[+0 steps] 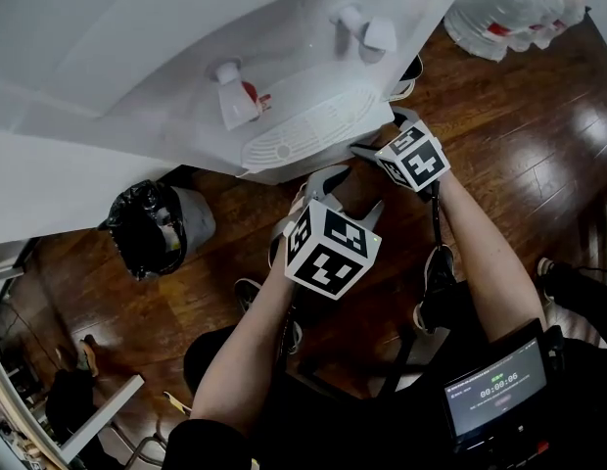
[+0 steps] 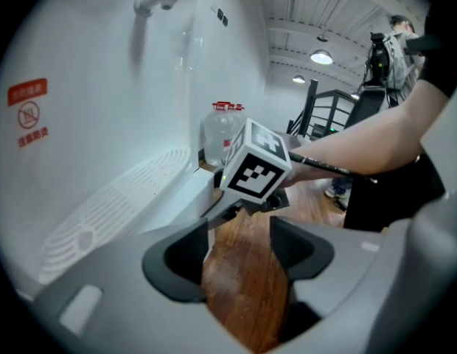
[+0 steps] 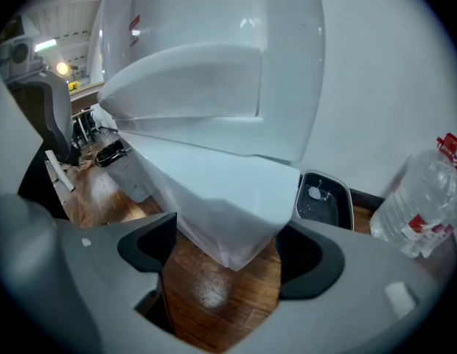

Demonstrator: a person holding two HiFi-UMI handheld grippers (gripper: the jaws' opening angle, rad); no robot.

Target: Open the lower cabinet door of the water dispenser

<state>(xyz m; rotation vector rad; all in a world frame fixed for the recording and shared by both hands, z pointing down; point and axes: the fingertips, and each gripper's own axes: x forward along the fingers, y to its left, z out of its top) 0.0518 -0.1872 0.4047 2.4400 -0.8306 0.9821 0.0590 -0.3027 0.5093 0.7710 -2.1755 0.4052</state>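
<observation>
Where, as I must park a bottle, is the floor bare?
Bare wooden floor lies right of the right gripper, below the clear plastic water bottles; another between the black-bagged bin and the left gripper. Crowded under the white drip tray.

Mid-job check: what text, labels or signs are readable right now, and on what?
"00:00:06", on the small screen; smaller print above it unreadable.
Red warning label on the water dispenser: crossed-circle sign, characters blurred.
Red band on the water bottle: too small to read.
</observation>
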